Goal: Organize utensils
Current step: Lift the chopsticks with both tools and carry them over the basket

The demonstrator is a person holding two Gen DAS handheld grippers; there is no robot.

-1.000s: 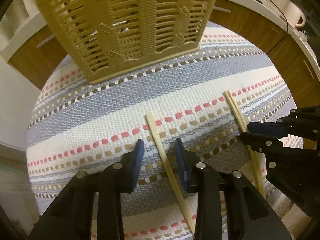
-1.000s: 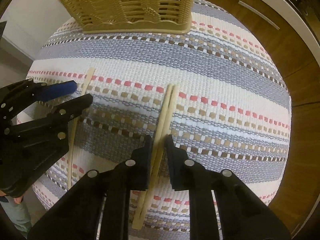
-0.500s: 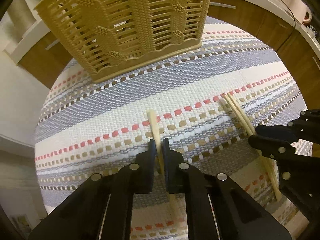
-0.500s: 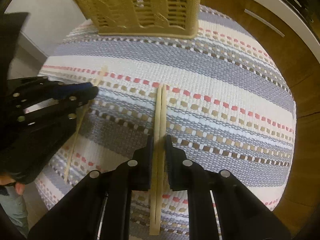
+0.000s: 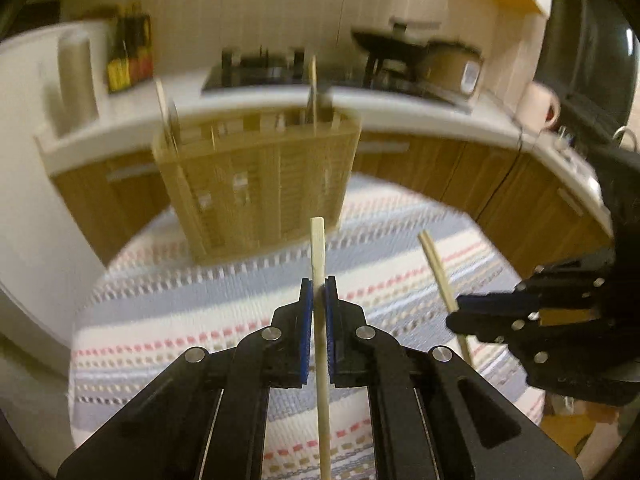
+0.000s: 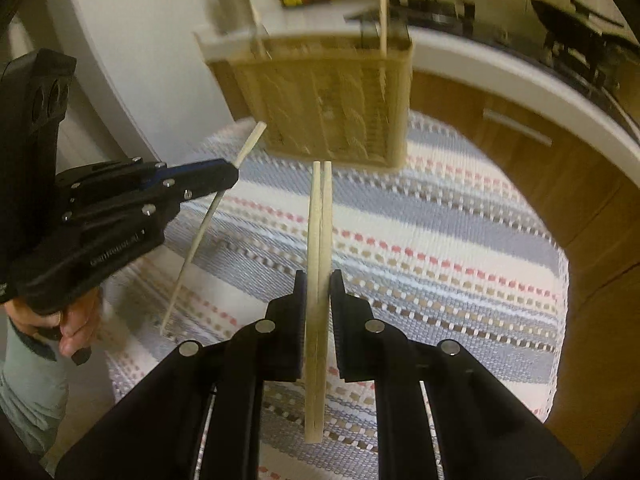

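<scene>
My left gripper (image 5: 319, 286) is shut on a single wooden chopstick (image 5: 319, 248) and holds it lifted above the striped mat (image 5: 180, 320). My right gripper (image 6: 318, 280) is shut on a pair of wooden chopsticks (image 6: 319, 208), also lifted. The tan woven utensil basket (image 5: 256, 184) stands at the mat's far edge, ahead of both grippers, with a few sticks upright in it; it also shows in the right wrist view (image 6: 332, 100). The right gripper shows in the left wrist view (image 5: 456, 316), and the left gripper in the right wrist view (image 6: 234, 174).
The mat covers a small round table (image 6: 460, 240). Behind it runs a white counter (image 5: 420, 112) with wooden cabinets (image 5: 460, 176), a stove (image 5: 260, 72), a pan and a rice cooker (image 5: 452, 64). A bottle rack (image 5: 128, 56) stands at the left.
Both grippers closed on their chopsticks, lifted them off the mat and tilted up, so the basket top and the kitchen counter came into view.
</scene>
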